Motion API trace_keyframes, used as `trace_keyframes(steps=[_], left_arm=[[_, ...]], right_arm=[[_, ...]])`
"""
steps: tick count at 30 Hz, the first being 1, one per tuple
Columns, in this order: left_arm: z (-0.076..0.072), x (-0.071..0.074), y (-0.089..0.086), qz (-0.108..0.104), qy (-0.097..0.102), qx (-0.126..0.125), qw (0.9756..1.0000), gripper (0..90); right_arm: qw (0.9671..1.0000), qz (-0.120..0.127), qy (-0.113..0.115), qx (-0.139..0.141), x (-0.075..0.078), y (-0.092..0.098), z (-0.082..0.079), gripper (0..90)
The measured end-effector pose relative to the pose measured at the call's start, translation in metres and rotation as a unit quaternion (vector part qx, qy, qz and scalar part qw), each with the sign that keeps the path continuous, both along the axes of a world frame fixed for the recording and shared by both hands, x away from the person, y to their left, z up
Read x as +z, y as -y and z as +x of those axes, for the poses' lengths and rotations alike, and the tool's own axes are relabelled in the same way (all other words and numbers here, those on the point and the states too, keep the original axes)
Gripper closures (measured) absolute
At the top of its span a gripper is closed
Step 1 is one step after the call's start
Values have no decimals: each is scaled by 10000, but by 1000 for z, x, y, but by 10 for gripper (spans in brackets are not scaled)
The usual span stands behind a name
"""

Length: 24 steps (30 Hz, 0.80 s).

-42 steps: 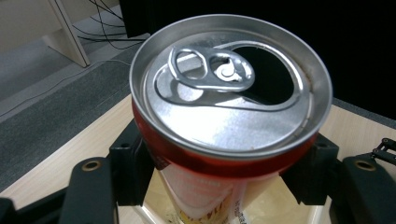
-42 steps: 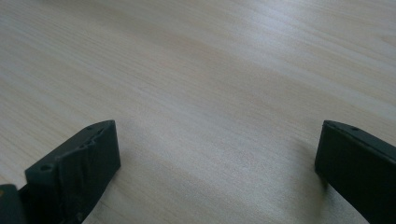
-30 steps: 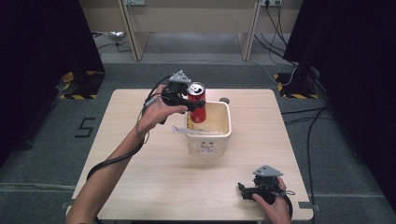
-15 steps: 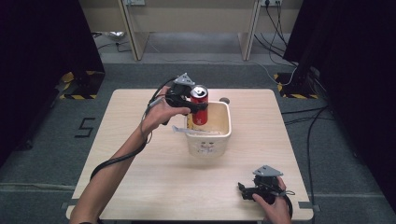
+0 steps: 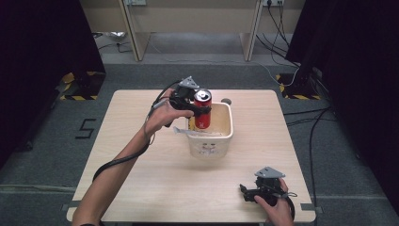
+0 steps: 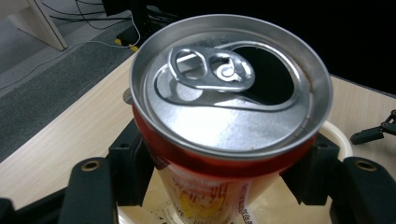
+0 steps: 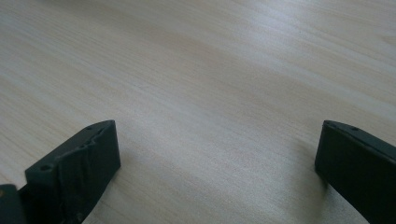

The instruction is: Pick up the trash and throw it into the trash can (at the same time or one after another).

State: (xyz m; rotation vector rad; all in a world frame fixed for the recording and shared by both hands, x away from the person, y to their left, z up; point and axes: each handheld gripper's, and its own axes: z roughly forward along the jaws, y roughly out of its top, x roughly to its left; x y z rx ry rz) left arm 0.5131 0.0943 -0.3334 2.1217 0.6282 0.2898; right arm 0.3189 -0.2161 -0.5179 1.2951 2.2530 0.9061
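Jaws clamp red can (image 5: 203, 109) over tub (image 5: 225, 136)

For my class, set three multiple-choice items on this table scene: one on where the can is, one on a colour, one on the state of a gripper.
1. Where is the can?
A. lying flat on the table
B. held upright over the bin
C. on the floor

2. What colour is the can's body?
A. red
B. blue
C. green

3. How does the right gripper stand?
A. shut on a can
B. shut on paper
C. open, with nothing between its jaws

Answers: 1 B, the left gripper clamps it upright at the bin's rim. 2 A, the high view shows a red side under a silver top. 3 C, the right gripper view shows bare table between the parted jaws.
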Motion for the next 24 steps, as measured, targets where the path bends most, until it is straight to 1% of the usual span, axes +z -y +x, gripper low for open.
trace_keyframes(steps=[4, 7, 11, 16, 19, 20, 23, 24], left_arm=[[2, -5, -1, 11, -57, 35, 10000, 340], [4, -9, -2, 75, -93, 11, 9999, 339], [5, -12, -2, 84, -147, 32, 9999, 338], [5, -15, -3, 158, -215, 59, 9996, 337], [6, -16, -5, 90, -262, 102, 9996, 334], [6, -16, -5, 62, -231, 111, 9997, 328], [6, -15, -7, -37, -243, 130, 9996, 247], [5, -14, -7, -32, -226, 143, 9996, 229]], right_arm=[[10000, 8, 5, 1, 0, 0, 0, 3], [10000, 7, 5, 2, 0, 0, 0, 3], [10000, 10, 10, 1, 0, 0, 0, 3], [10000, 4, -1, -2, 0, 0, 0, 3], [10000, 4, 0, -2, 0, 0, 0, 3], [10000, 4, -1, -1, 0, 0, 0, 4], [10000, 4, 0, -1, 0, 0, 0, 3], [10000, 7, 5, -3, 0, 0, 0, 3]])
